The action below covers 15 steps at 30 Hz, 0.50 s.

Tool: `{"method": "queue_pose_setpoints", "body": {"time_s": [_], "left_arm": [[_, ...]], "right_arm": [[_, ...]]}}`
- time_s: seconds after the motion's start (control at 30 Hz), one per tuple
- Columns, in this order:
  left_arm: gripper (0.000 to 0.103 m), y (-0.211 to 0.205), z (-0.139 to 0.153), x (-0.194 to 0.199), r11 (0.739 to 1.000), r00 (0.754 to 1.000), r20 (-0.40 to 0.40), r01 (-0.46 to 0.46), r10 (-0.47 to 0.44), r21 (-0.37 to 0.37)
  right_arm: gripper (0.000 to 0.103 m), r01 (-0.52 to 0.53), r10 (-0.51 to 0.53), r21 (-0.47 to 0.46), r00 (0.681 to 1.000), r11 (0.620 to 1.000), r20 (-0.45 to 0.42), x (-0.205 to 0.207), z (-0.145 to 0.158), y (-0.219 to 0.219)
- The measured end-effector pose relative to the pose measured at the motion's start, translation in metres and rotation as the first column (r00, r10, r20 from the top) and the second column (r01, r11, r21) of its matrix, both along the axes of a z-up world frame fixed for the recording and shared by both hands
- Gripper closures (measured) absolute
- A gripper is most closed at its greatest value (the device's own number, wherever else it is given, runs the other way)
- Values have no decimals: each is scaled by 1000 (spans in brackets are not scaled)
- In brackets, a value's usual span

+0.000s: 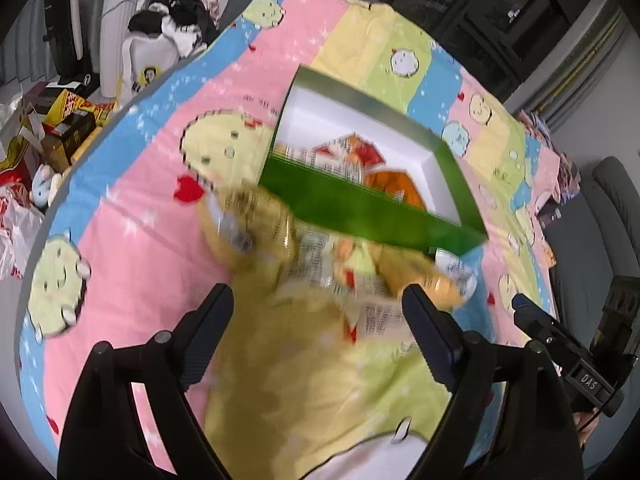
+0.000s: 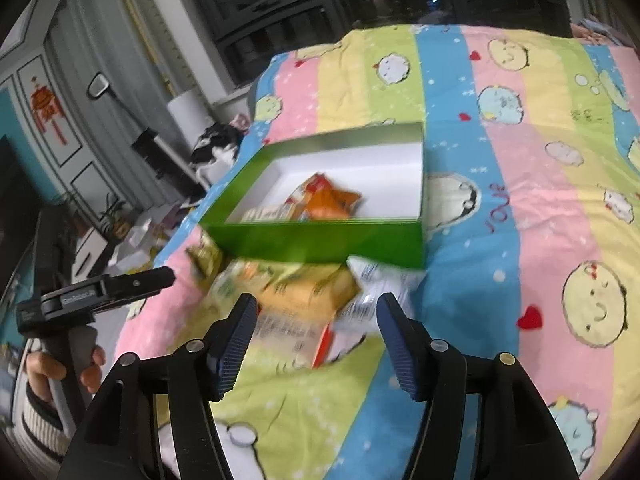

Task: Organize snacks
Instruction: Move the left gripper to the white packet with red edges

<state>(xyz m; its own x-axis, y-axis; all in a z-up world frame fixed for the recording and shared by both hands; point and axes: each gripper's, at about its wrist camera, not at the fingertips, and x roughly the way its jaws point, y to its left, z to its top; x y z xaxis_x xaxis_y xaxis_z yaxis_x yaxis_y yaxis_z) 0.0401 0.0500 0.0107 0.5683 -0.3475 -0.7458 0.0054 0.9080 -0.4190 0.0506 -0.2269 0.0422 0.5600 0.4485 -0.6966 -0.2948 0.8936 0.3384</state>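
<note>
A bed covered by a striped cartoon quilt (image 2: 500, 184) fills both views, with dark windows and cluttered floor space behind it. A green box (image 2: 320, 240) with a white interior is set on the quilt, and an orange snack packet (image 2: 332, 200) is already lying inside it. A blurred heap of snack packets (image 2: 296, 292) is piled against the box's near wall, just ahead of both grippers, its length running roughly along that wall.

The left gripper (image 1: 318, 312) is held with jaws spread and nothing between them; the right gripper (image 2: 316, 320) is likewise spread and empty. Neither is seen touching a packet. The right gripper is judged slightly nearer the white packet (image 2: 372, 284) at the heap's right end.

Only the right wrist view shows a hand (image 2: 60, 364) on the left gripper's handle; only the left wrist view shows bags and boxes (image 1: 48, 128) beside the bed.
</note>
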Motion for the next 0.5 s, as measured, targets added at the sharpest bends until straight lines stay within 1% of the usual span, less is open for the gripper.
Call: {"method": "queue_pose_setpoints", "body": {"time_s": [0.03,0.1,0.17,0.33,0.5], "left_arm": [[16,-1,-3,-3,1000,1000,-8,8,-8,-4],[11,-4,-10,-9,999,999,-22,29,-30,-18],[10,-9,-14,-13,999,999,-25,46,-46,-14],[10,-25,-16,-20,996,997,-13,77,-77,49],[10,-37,-16,-21,989,995,13,93,-95,111]], "right_arm": [[40,-8,8,-3,1000,1000,-10,-4,-3,1],[40,-21,20,-4,999,1000,-32,-10,-9,4],[40,-27,27,13,998,1000,-63,-15,-17,5],[40,-3,14,76,989,997,-150,-14,-39,4],[40,11,10,115,984,993,-180,-11,-50,5]]}}
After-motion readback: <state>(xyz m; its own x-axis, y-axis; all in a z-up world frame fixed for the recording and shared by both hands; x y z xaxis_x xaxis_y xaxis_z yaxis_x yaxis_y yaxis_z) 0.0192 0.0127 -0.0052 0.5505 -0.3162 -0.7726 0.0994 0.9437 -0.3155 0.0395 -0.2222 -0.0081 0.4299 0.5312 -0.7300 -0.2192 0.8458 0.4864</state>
